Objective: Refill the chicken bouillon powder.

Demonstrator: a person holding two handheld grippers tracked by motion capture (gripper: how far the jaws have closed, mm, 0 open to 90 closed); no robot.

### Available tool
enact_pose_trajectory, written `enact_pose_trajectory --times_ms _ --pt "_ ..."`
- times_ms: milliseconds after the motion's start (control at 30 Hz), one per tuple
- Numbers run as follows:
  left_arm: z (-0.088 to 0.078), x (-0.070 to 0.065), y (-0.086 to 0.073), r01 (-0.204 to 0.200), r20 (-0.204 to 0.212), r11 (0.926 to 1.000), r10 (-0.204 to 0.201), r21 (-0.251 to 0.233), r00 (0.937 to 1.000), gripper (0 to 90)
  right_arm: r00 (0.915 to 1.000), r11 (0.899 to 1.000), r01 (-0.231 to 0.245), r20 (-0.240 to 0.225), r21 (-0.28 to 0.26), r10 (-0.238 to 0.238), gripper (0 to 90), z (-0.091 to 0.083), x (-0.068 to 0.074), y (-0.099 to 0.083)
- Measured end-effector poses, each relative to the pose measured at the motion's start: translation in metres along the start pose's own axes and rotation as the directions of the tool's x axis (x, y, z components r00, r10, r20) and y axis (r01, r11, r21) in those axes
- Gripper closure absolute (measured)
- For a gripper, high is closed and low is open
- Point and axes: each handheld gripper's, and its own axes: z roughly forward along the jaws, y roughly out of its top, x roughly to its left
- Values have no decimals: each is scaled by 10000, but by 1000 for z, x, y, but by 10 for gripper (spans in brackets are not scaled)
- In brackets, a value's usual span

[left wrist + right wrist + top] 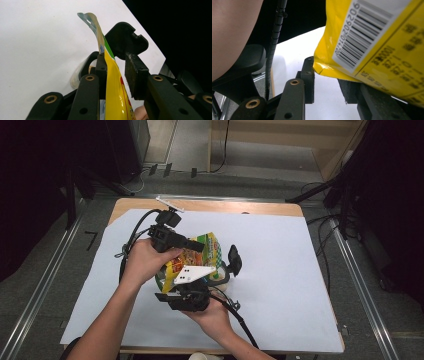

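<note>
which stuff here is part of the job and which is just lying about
In the job:
- snack bag
- left gripper
- right gripper
- black clip
- clear tub

Lying about:
- white sheet
- table
- floor cables

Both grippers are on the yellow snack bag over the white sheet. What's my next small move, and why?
Probably close the left gripper a little further on the snack bag. In its own view the bag lies against one pad, while a gap shows between it and the other pad. The right gripper has the bag's corner at its jaws, so a firm left grip seems needed first.
</note>
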Motion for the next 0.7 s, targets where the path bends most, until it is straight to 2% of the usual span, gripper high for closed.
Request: enact_pose_trajectory --times_ms 167,267,700 --pt "-1 0 0 31 -20 10000 -31 -59 10000 736 9999 9999 156 45 -24 -156 692 -1 0 1" --pt "0 0 0 -11 -27 10000 11 14 10000 736 10000 10000 36 0 -5 -36 692 0 -1 0" --pt "-2 1 0 57 70 10000 -57 -57 10000 735 10000 10000 61 2 -43 -61 692 0 1 1"
